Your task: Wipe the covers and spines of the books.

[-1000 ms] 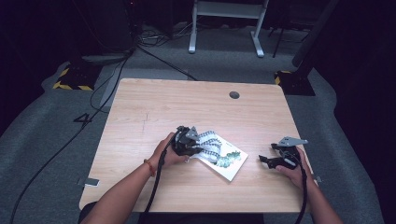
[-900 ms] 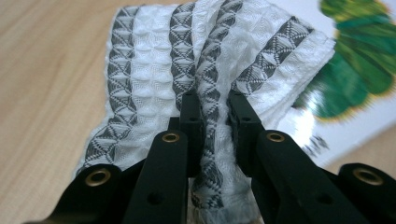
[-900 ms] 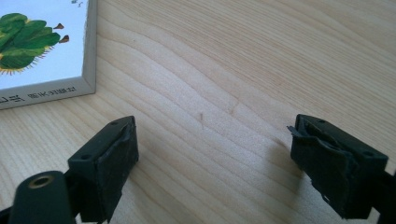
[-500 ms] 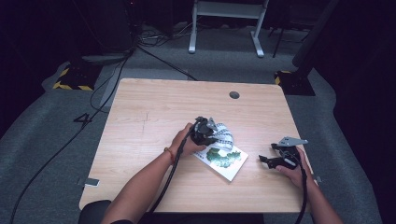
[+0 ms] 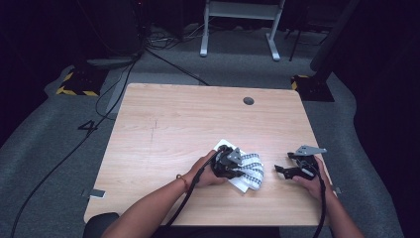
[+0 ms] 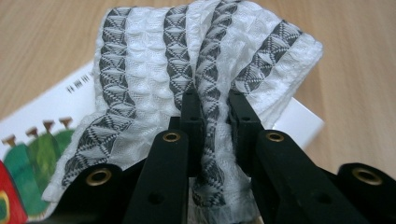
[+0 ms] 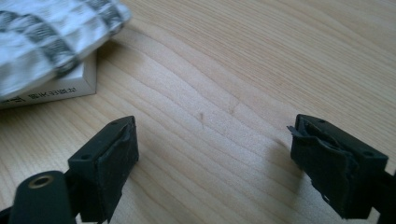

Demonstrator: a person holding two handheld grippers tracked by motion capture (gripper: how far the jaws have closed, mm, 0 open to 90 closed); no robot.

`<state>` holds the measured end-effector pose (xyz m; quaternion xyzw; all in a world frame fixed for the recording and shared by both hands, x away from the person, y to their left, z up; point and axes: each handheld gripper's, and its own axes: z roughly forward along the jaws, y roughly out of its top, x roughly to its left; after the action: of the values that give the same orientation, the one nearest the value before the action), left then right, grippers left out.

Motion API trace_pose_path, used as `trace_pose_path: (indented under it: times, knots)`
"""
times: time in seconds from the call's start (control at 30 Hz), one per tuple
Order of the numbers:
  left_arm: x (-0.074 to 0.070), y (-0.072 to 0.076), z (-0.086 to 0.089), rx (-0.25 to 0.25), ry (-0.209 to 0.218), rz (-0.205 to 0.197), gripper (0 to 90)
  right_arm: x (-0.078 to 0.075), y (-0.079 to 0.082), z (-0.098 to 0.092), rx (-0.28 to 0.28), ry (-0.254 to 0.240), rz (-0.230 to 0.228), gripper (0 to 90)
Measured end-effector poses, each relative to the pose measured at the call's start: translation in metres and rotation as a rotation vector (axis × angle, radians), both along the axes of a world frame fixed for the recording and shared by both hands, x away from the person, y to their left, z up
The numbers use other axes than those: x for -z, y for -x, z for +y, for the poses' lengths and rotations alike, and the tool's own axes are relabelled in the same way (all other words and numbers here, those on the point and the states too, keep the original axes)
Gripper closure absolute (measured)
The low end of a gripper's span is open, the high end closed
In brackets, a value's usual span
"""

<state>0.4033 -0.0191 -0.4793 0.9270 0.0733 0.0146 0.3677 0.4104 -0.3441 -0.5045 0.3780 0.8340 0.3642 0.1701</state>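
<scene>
A white cloth with black patterned stripes (image 5: pixel 253 169) lies bunched over a white picture book (image 5: pixel 222 146) near the table's front edge. My left gripper (image 5: pixel 241 167) is shut on a fold of the cloth. In the left gripper view the jaws pinch the cloth (image 6: pixel 154 56) between them at the left gripper (image 6: pixel 215 109), with the book (image 6: pixel 46 112) underneath. My right gripper (image 5: pixel 283 171) rests on the table to the right of the cloth, open with nothing between its jaws. The right gripper view has the right gripper (image 7: pixel 212 158) over bare wood, and the book's edge (image 7: pixel 56 88) and the cloth (image 7: pixel 42 32) at top left.
The wooden table (image 5: pixel 173 124) has a round cable hole (image 5: pixel 248 101) at the back. Cables and a white desk frame (image 5: pixel 237 29) stand on the grey floor beyond. A small tag (image 5: pixel 97 193) sits at the table's front left corner.
My left gripper has carried the cloth to the right across the book, uncovering the book's left corner. The right gripper has stayed where it was.
</scene>
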Motion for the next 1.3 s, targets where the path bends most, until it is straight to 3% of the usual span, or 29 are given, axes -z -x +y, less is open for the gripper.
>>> trace_pose_path:
  times: [0.13,0.23,0.27,0.43,0.53,0.67,0.73,0.83,0.97,1.17,1.3]
  knots:
    - [0.001,0.008,0.032,-0.031,-0.007,0.011,80.1,0.000,0.000,0.000,0.000,0.000,0.000,15.3]
    - [0.001,0.006,0.045,-0.059,-0.008,0.007,80.1,0.000,0.000,0.000,0.000,0.000,0.000,15.2]
    - [0.000,0.003,0.056,-0.089,-0.027,-0.003,80.1,0.000,0.000,0.000,0.000,0.000,0.000,15.3]
    - [0.000,-0.011,0.082,-0.170,-0.047,-0.022,80.0,0.000,0.000,0.000,0.000,0.000,0.000,15.3]
    - [0.001,-0.021,0.092,-0.215,-0.033,0.000,79.8,0.000,0.000,0.000,0.000,0.000,0.000,15.3]
    - [0.001,-0.032,0.102,-0.276,-0.041,-0.020,79.6,0.000,0.000,0.000,0.000,0.000,0.000,15.2]
    - [0.002,-0.038,0.107,-0.307,-0.031,-0.009,79.5,0.000,0.000,0.000,0.000,0.000,0.000,15.3]
    - [0.006,-0.045,0.110,-0.344,-0.055,-0.009,79.7,0.000,0.000,0.000,0.000,0.000,0.000,15.3]
    - [0.007,-0.057,0.106,-0.366,-0.038,0.006,79.8,0.000,0.000,0.000,0.000,-0.001,0.000,15.2]
    - [0.001,-0.069,0.081,-0.352,-0.039,-0.015,79.9,0.000,0.000,0.000,-0.001,-0.001,0.000,15.2]
    - [-0.006,-0.077,0.058,-0.321,-0.028,-0.007,79.9,0.000,0.000,0.000,-0.001,0.000,0.000,15.2]
